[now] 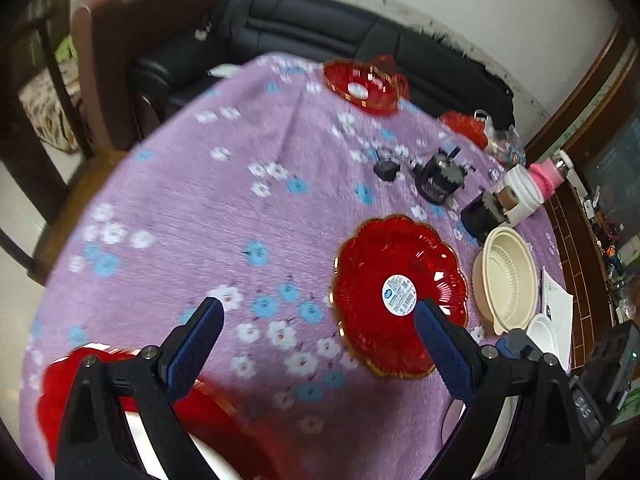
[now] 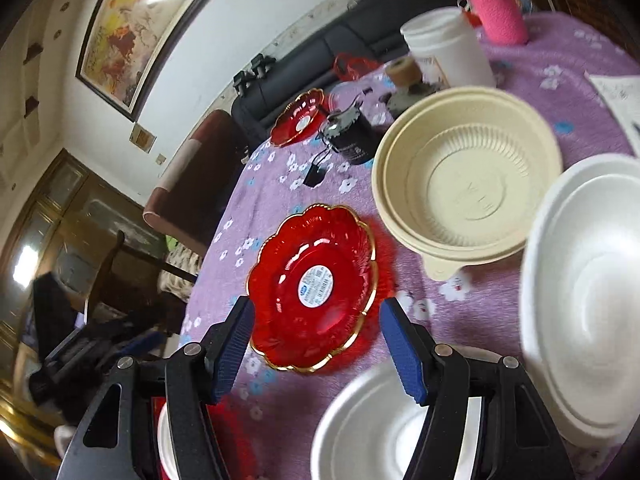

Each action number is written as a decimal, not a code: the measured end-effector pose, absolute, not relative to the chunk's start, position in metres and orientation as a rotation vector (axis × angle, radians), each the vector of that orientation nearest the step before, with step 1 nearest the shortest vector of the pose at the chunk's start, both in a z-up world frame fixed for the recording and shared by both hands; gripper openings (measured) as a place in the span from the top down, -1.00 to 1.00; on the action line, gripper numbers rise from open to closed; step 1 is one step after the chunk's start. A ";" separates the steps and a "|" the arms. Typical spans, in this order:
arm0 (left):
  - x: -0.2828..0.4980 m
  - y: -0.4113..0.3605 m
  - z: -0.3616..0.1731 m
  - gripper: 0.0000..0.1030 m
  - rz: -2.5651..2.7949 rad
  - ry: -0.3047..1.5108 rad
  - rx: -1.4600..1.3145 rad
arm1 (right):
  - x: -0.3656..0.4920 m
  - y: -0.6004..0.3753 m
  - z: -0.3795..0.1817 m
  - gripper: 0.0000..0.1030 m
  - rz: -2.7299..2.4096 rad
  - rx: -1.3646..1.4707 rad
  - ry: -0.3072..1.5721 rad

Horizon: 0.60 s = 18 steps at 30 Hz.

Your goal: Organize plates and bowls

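A red scalloped plate (image 1: 400,292) with a white sticker lies on the purple flowered tablecloth (image 1: 208,208); it also shows in the right wrist view (image 2: 316,288). My left gripper (image 1: 320,324) is open and empty above the cloth, its right finger over the plate's edge. My right gripper (image 2: 316,334) is open and empty, its fingers either side of the plate's near edge. A cream bowl (image 2: 468,184) sits right of the plate, also in the left wrist view (image 1: 506,280). White bowls (image 2: 588,292) (image 2: 372,428) lie near. Another red plate (image 1: 362,88) sits far back; a red plate (image 1: 224,424) lies under my left gripper.
Black cups (image 1: 438,182), a white tub (image 2: 448,50), a pink bottle (image 2: 498,12) and red bags (image 1: 466,126) stand at the back right. A paper (image 1: 558,300) lies at the right edge. A dark sofa (image 1: 320,28) and a chair (image 1: 120,60) stand behind the table.
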<state>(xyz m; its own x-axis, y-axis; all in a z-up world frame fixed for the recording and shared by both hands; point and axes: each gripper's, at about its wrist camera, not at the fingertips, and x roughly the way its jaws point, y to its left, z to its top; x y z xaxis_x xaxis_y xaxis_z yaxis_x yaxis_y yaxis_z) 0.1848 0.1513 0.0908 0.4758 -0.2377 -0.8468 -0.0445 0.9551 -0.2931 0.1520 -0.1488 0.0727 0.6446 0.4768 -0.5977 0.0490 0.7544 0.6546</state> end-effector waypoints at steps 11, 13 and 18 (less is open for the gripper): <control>0.230 0.121 0.057 -0.86 -0.098 1.153 -0.271 | 0.192 -0.131 0.048 -0.35 0.133 0.707 1.047; 0.238 0.115 0.051 -0.86 -0.094 1.170 -0.256 | 0.196 -0.124 0.044 -0.35 0.128 0.691 1.067; 0.256 0.099 0.025 -0.85 -0.094 1.253 -0.227 | 0.200 -0.116 0.039 -0.38 0.151 0.690 1.070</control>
